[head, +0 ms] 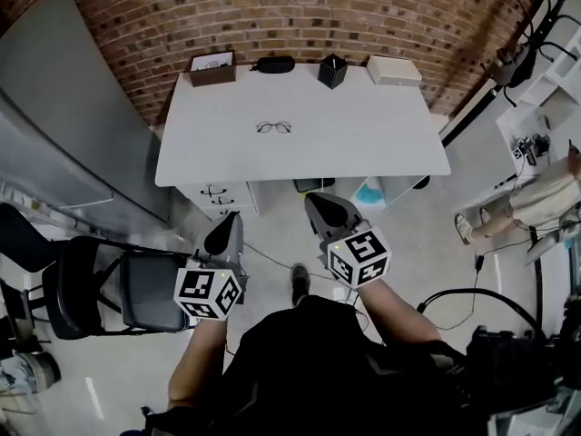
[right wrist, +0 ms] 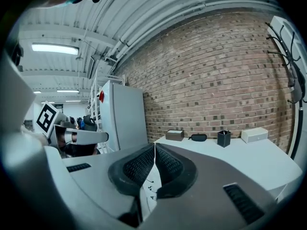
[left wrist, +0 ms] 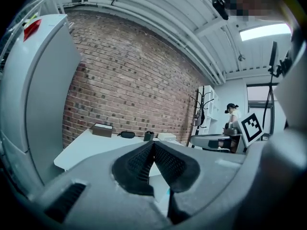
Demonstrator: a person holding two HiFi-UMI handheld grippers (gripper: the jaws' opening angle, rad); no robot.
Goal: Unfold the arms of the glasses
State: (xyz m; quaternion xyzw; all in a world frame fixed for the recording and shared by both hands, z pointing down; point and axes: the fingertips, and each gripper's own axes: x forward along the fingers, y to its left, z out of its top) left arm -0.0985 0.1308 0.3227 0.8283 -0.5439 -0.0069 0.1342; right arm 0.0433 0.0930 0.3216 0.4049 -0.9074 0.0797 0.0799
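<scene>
Tools both pinched shut and empty: left tool (head: 223,236) and right tool (head: 325,212) are held low in front of me, short of the tabletop (head: 390,157). Glasses (head: 273,127) lie alone mid-tabletop, well apart from both tools; whether the arms are folded is too small to tell. Brown box (head: 211,69), dark case (head: 274,64), black cup (head: 332,71) and white box (head: 394,71) line the back edge by the brick wall, probably to leave working room. Judgement: task not begun, and the jaws must open before gripping.
</scene>
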